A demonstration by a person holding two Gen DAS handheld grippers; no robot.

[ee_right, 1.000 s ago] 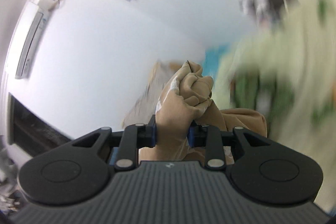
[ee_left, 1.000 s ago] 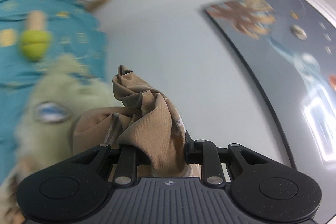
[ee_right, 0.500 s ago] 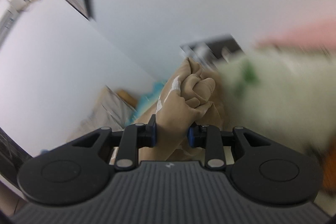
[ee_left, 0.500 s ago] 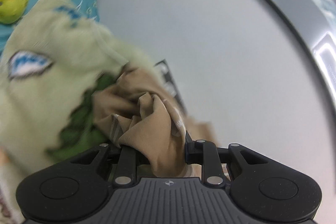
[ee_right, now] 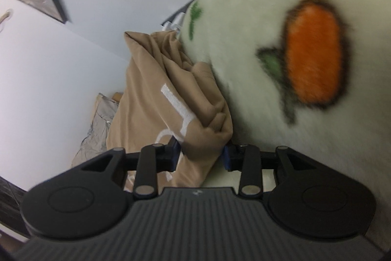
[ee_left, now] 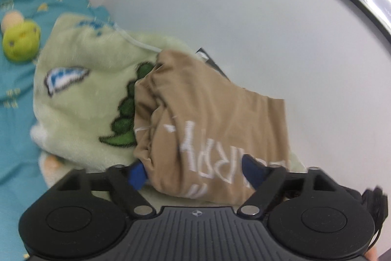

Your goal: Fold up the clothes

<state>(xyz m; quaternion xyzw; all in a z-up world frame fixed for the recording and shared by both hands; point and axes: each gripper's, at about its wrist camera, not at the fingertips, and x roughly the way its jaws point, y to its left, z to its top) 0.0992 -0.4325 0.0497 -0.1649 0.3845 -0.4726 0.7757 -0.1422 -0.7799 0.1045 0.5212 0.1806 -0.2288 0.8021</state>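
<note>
Tan garment (ee_left: 210,119); orange print (ee_right: 314,53) shows rightward only.

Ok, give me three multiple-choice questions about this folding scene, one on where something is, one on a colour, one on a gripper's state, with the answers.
1. Where does the tan cotton garment with white lettering lie?
A. on the pale green fleece blanket
B. on a wooden chair
C. in a basket

2. What colour is the oval shape printed on the fleece blanket?
A. purple
B. orange
C. blue

3. How does the left gripper stand?
A. clamped tight on the garment
B. jaws spread wide, garment loose between them
C. shut on nothing

Answers: 1 A, the garment rests against the dinosaur-print fleece. 2 B, the right wrist view shows an orange oval. 3 B, its blue pads stand far apart, having just opened.
</note>
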